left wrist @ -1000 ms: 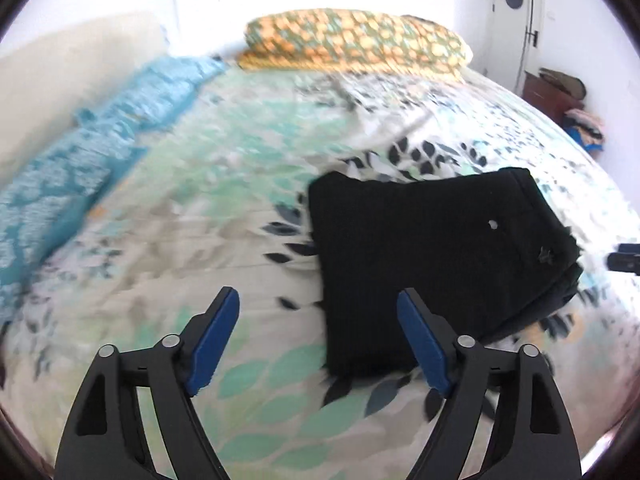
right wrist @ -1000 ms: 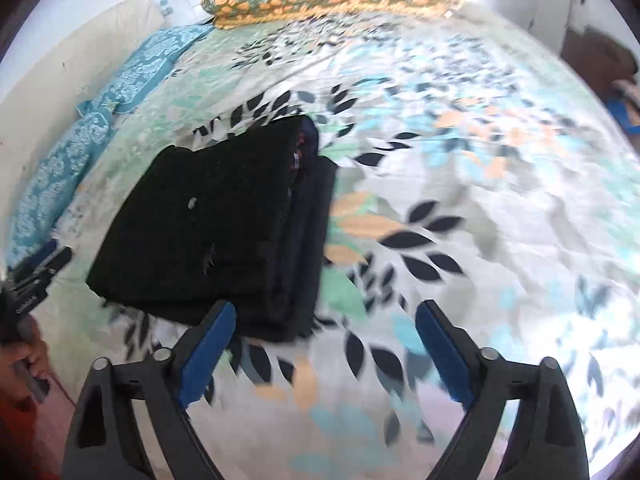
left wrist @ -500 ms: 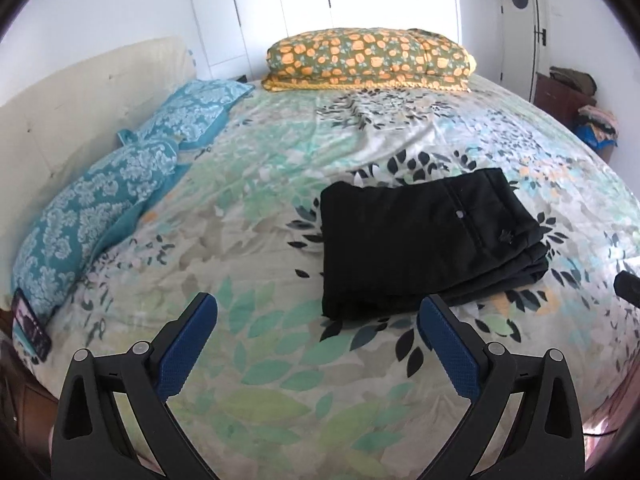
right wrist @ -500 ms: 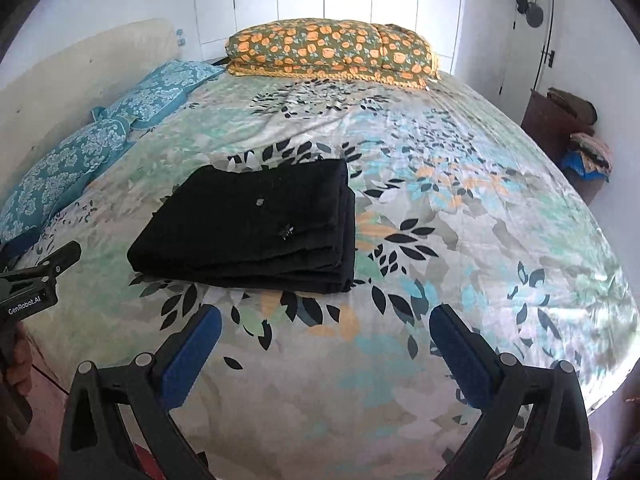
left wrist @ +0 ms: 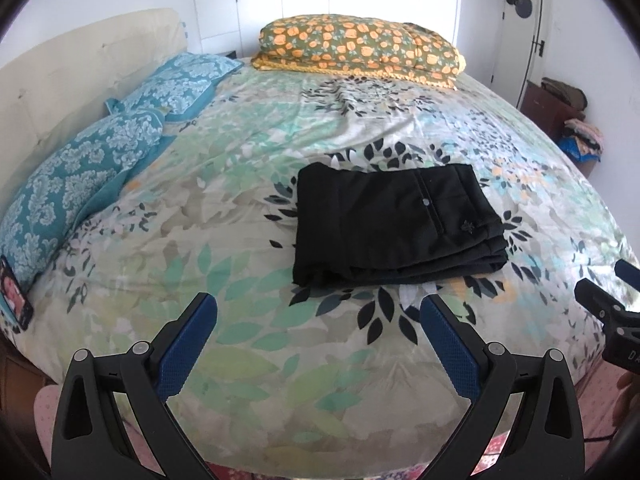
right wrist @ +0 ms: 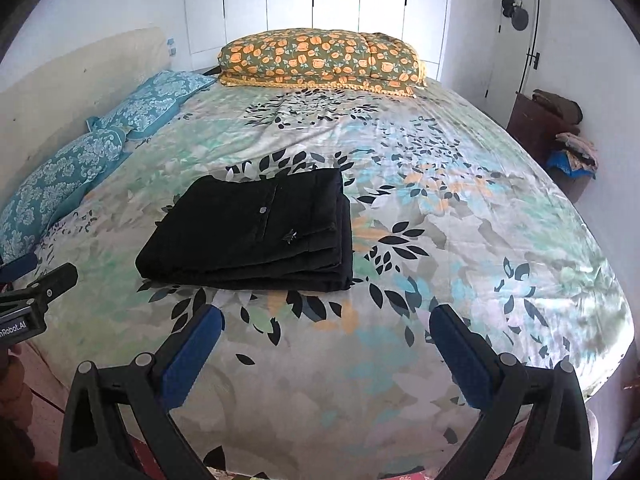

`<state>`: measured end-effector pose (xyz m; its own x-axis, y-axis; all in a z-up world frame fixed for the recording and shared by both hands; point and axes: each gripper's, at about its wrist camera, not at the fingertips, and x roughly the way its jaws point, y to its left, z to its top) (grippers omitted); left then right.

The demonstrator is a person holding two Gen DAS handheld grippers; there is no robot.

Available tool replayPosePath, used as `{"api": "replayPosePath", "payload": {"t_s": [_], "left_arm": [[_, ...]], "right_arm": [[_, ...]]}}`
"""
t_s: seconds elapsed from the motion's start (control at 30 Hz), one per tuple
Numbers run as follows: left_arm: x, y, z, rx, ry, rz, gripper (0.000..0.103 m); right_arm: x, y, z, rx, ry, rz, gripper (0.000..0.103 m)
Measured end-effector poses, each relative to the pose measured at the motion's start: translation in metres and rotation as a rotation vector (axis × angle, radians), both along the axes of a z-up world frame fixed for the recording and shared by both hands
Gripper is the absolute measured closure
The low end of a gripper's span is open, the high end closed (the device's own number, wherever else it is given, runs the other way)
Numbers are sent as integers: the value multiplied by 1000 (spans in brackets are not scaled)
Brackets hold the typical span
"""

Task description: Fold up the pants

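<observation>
Pants folded into a black rectangle on the leaf-print bed, left gripper at 6 o'clock of them with jaws apart, right gripper likewise with jaws apart and empty, orange floral pillow at 12 o'clock, teal pillows at 9 o'clock

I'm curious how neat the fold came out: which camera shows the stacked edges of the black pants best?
The right wrist view: the pants show their layered edges along both the near side and the right side. The left wrist view shows the pants too, mostly the top face and the near edge's layers.
</observation>
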<state>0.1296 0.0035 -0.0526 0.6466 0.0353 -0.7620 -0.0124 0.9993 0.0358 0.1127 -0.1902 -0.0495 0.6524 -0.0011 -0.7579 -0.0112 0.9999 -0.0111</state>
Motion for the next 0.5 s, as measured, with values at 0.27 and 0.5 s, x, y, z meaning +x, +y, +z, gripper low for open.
{"api": "replayPosePath", "payload": {"t_s": [0.27,0.5], "left_arm": [[-7,-3,-8,-8,26,-11,1],[-7,-5,-9,-18,31,-24,1]], "right_arm": [[-6,13,-5,-36,4,20,0],[-6,14,-9,-56,8,26,0]]}}
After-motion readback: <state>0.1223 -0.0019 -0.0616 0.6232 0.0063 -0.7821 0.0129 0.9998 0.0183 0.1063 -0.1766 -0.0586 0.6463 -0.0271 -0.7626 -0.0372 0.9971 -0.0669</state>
